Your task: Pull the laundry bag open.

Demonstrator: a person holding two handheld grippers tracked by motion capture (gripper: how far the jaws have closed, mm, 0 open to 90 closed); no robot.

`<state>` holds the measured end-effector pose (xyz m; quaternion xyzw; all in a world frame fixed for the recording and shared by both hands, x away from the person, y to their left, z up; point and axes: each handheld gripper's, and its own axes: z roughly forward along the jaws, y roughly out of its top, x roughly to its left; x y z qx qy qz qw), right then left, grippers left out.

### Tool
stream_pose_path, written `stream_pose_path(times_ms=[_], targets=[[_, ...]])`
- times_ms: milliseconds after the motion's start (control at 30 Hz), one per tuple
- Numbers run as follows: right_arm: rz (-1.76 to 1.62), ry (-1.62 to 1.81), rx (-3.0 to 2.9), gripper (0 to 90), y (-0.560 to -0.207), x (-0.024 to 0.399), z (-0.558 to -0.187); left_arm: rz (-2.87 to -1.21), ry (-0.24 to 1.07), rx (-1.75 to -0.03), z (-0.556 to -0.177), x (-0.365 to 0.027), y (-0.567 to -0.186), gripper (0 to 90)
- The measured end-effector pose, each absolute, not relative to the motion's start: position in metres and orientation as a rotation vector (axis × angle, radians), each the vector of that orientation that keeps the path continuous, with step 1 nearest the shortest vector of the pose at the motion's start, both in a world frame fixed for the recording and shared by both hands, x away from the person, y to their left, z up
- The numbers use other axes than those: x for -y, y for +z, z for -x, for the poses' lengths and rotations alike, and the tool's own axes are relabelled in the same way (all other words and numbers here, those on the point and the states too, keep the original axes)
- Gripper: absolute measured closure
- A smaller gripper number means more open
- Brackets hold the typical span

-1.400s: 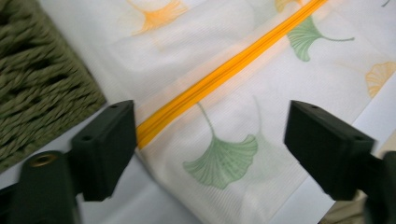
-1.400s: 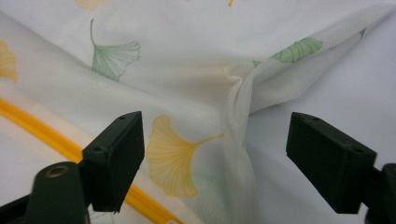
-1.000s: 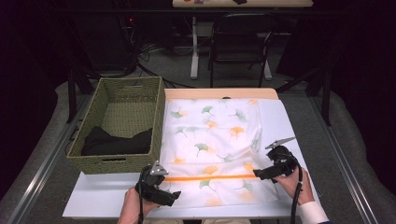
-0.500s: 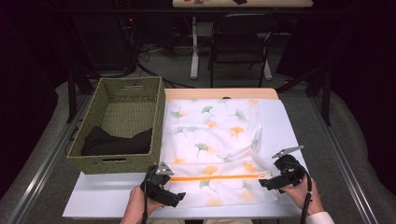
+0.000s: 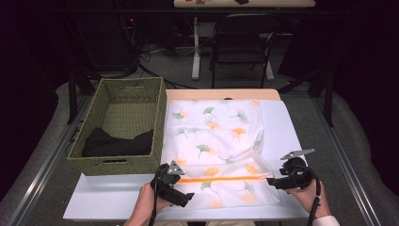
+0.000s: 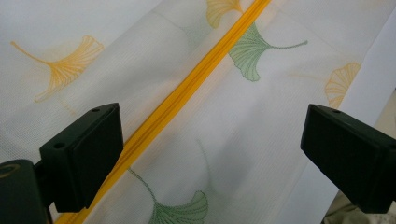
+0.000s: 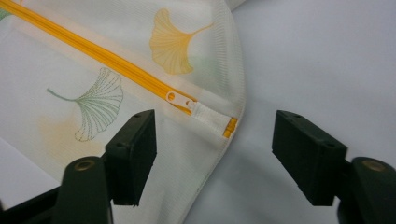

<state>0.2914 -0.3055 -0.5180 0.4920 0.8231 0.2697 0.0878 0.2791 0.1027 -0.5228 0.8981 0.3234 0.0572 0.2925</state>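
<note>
Closing: your right tool (image 7: 212,156), jaws just narrowing, empty, straddles the zipper pull (image 7: 180,99).
Zipper (image 5: 219,179): runs leftward from the pull toward your left tool (image 6: 210,158), wide, empty.

White mesh laundry bag (image 5: 219,150) printed with orange and green ginkgo leaves, lying flat on the desk (image 5: 282,127) just beside the basket, its orange zipper (image 5: 221,179) running straight across the near end, closed, white pull (image 7: 180,99) at the right corner.
</note>
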Motion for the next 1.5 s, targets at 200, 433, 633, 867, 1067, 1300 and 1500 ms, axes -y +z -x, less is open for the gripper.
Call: stream_pose_path(times_ms=[200,433,633,867,1067,1300,1500], targets=[[-1.516,0.793,-2.414,46.2,-0.522,0.312,-0.296,-2.397,0.158,-0.865,-0.281,-0.100,-0.525,7.2],[-1.565,0.775,-2.413,53.7,-0.530,0.306,-0.306,-2.401,0.147,-0.861,-0.281,-0.097,-0.527,8.3],[-1.592,0.767,-2.414,60.5,-0.535,0.298,-0.311,-2.407,0.147,-0.850,-0.281,-0.096,-0.528,8.5],[-1.599,0.746,-2.402,70.9,-0.536,0.294,-0.309,-2.365,0.144,-0.863,-0.282,-0.097,-0.530,8.5],[-1.605,0.745,-2.404,79.6,-0.536,0.294,-0.309,-2.383,0.128,-0.853,-0.281,-0.094,-0.533,8.7],[-1.592,0.766,-2.422,84.0,-0.535,0.293,-0.308,-2.399,0.126,-0.828,-0.281,-0.090,-0.531,8.8],[-1.540,0.768,-2.428,84.1,-0.525,0.290,-0.303,-2.385,0.085,-0.802,-0.281,-0.083,-0.528,7.9]])
